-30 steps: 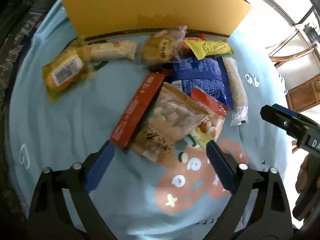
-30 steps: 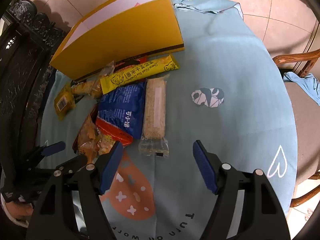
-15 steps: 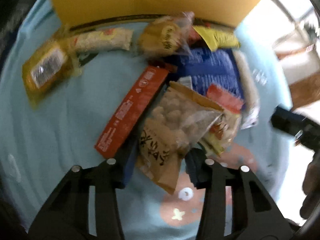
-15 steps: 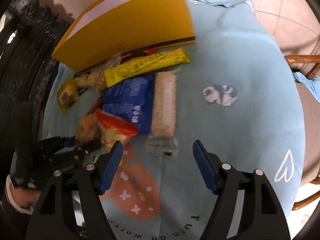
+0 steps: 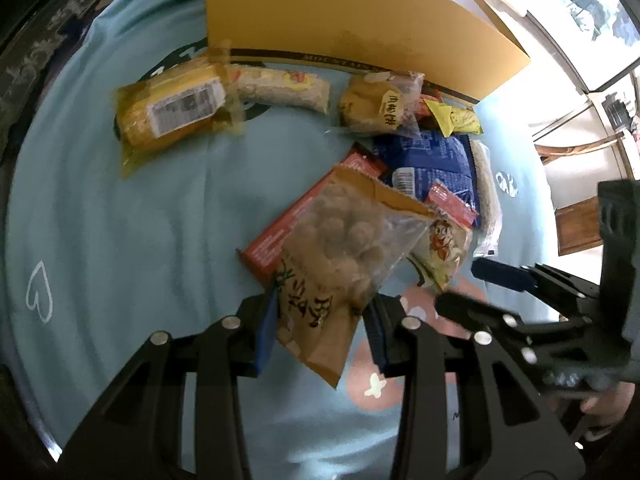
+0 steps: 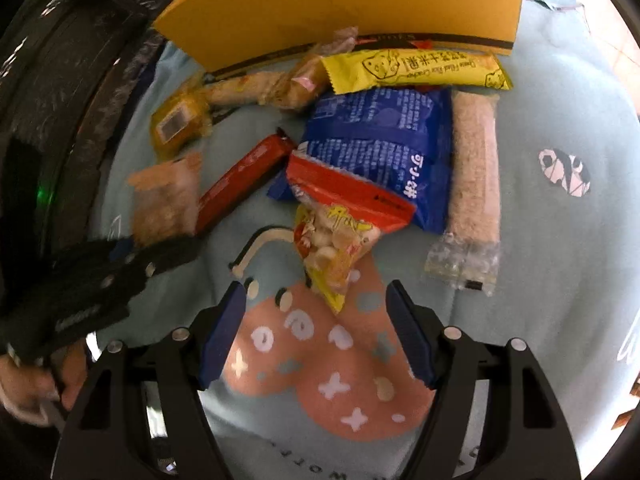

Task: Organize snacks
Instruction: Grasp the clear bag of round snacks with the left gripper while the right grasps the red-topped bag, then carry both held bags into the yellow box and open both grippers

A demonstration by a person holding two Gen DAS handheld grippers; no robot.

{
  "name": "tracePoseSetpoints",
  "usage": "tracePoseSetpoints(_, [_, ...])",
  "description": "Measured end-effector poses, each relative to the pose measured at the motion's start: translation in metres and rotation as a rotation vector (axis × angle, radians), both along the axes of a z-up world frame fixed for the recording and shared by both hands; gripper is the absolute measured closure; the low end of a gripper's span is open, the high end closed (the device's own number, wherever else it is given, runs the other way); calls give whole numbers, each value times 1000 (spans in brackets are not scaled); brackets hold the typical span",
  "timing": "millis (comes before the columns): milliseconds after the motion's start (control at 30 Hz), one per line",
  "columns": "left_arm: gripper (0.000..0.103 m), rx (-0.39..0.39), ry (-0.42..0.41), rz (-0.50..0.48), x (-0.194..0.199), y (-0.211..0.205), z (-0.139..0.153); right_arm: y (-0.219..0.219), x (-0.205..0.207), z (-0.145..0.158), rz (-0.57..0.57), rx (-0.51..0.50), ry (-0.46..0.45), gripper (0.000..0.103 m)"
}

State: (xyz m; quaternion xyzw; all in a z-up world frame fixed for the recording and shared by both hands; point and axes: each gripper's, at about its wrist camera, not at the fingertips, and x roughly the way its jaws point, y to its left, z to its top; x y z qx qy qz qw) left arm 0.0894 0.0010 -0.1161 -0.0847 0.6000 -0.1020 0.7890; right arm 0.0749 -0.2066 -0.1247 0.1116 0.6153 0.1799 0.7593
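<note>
My left gripper (image 5: 320,324) is shut on the brown bag of round snacks (image 5: 344,248) and holds it lifted off the pile; it also shows blurred in the right wrist view (image 6: 166,196). My right gripper (image 6: 314,324) is open and empty, just in front of the red-topped yellow snack bag (image 6: 340,236). Behind lie a blue packet (image 6: 384,140), a red bar (image 6: 244,180), a yellow rice cracker bar (image 6: 416,70) and a pale cracker pack (image 6: 474,168). The open yellow box (image 5: 340,20) stands at the back.
A yellow barcode pack (image 5: 168,112), a long pale bar (image 5: 280,86) and a round bun pack (image 5: 380,104) lie near the box. The light blue tablecloth (image 5: 100,220) covers a round table. Dark carved furniture (image 6: 48,80) stands at the left, a wooden chair (image 5: 576,148) at the right.
My left gripper has closed on the brown snack bag and lifted it off the red bar. My right gripper has moved forward toward the yellow snack bag, still open.
</note>
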Motion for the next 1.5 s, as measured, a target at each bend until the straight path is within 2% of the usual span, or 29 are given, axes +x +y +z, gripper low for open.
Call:
tracePoseSetpoints(133, [65, -5, 7, 9, -3, 8, -1, 3, 9, -8, -67, 5, 38, 30])
tracePoseSetpoints(200, [65, -1, 13, 17, -2, 4, -5, 6, 14, -11, -105, -28, 43, 30])
tracePoseSetpoints(367, [65, -3, 17, 30, -4, 12, -5, 17, 23, -10, -101, -62, 12, 30])
tracePoseSetpoints(400, [65, -4, 15, 32, -4, 11, -5, 17, 22, -9, -94, -71, 3, 35])
tracePoseSetpoints(433, [65, -5, 11, 36, -4, 13, -3, 17, 23, -10, -92, -85, -3, 52])
tracePoseSetpoints(500, [65, -7, 6, 42, -5, 11, -3, 14, 24, -9, -88, -89, 1, 64])
tracePoseSetpoints(667, [65, -1, -6, 56, -13, 12, 0, 9, 14, -4, -44, -48, 4, 66])
tracePoseSetpoints(767, [65, 5, -30, 58, -18, 10, 9, 4, 4, 7, -31, -49, -29, 66])
tracePoseSetpoints(900, [65, 49, -54, 65, -23, 6, 23, -10, -8, 24, -32, -32, -60, 66])
tracePoseSetpoints(1233, [65, 77, -139, 49, -36, -8, 66, -46, -21, 62, -89, 13, -153, 66])
tracePoseSetpoints(1500, [65, 73, -164, 37, -34, -15, 82, -64, -19, 92, -131, 46, -234, 66])
